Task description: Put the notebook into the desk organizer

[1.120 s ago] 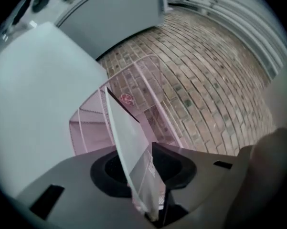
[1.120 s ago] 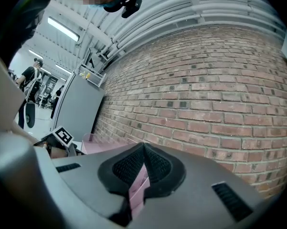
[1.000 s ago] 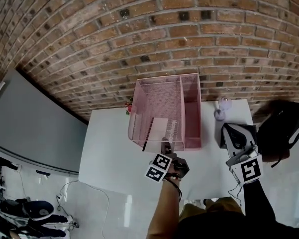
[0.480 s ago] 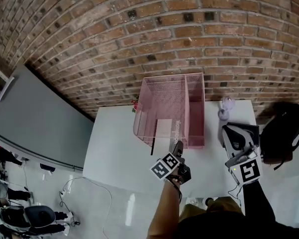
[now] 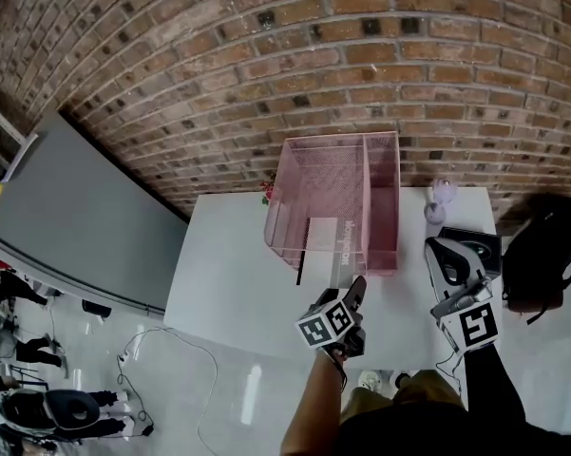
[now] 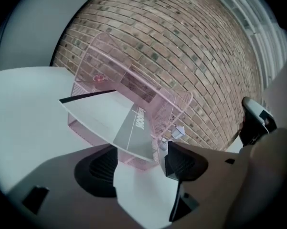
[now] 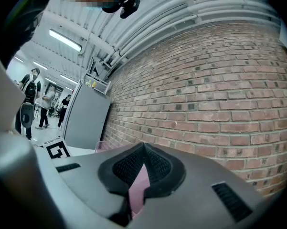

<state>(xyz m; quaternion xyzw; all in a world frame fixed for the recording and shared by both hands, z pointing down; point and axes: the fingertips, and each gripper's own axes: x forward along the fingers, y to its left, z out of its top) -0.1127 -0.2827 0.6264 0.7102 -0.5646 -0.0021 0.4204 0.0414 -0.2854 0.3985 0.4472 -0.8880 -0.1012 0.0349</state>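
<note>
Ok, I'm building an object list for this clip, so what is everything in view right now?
brick wall: one, red-brown, at the back
table: one, white, against the wall
desk organizer: one, pink mesh, at the table's back
notebook: one, white and grey with a black spine, lying in the organizer's wider compartment, near end past the front
small item: one, lilac, right of the organizer, too small to name
flat item: one, black, at the table's right edge
backpack: one, black, beyond the table's right
panel: one, grey, left of the table
left gripper: one, grey, fingers apart, just been opening, nothing between them
right gripper: one, grey, fingers together, empty
</note>
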